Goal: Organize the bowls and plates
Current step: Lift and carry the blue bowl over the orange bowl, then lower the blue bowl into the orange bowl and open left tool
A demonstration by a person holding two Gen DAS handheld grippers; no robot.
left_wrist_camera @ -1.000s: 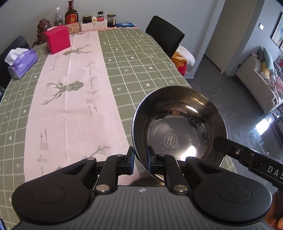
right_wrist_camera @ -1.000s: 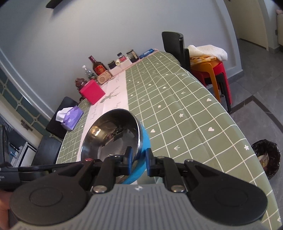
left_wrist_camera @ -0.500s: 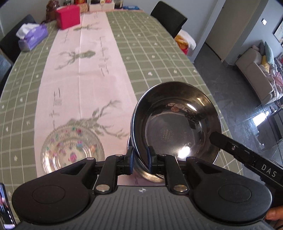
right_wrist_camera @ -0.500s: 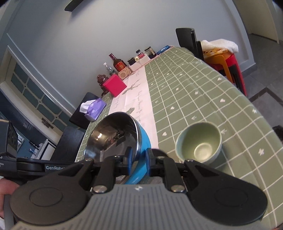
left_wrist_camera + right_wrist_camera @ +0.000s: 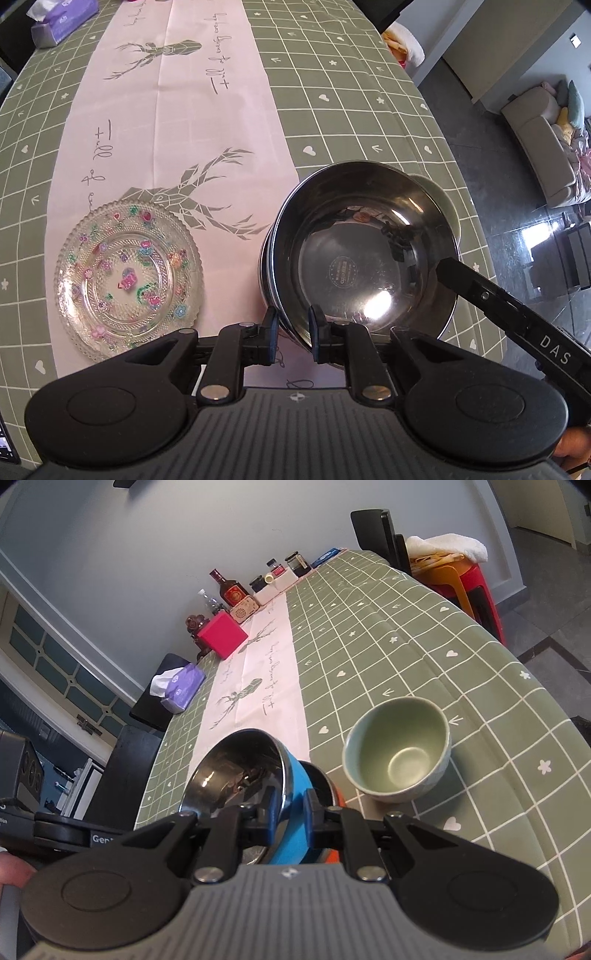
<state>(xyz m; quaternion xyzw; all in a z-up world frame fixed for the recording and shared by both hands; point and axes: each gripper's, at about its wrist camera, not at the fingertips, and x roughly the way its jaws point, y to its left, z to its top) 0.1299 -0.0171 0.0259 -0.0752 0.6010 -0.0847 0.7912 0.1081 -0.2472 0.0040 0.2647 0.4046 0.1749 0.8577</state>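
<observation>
Left wrist: steel bowl (image 5: 364,254) is pinched at its near rim by the left gripper (image 5: 292,330), low beside the glass plate (image 5: 129,275), likely for stacking

Right wrist: same bowl's blue wall is clamped by the right gripper (image 5: 287,812) to steady it, over another bowl (image 5: 325,784), green bowl (image 5: 399,749) just beside

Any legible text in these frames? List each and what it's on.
"DAS" (cut off): right gripper arm.
"Gen" (cut off): left gripper arm.
"Full of" (script, rest unclear): pink runner.
Round stamp inside steel bowl: too small.
Bottle label, tissue pack print: blurred.
</observation>
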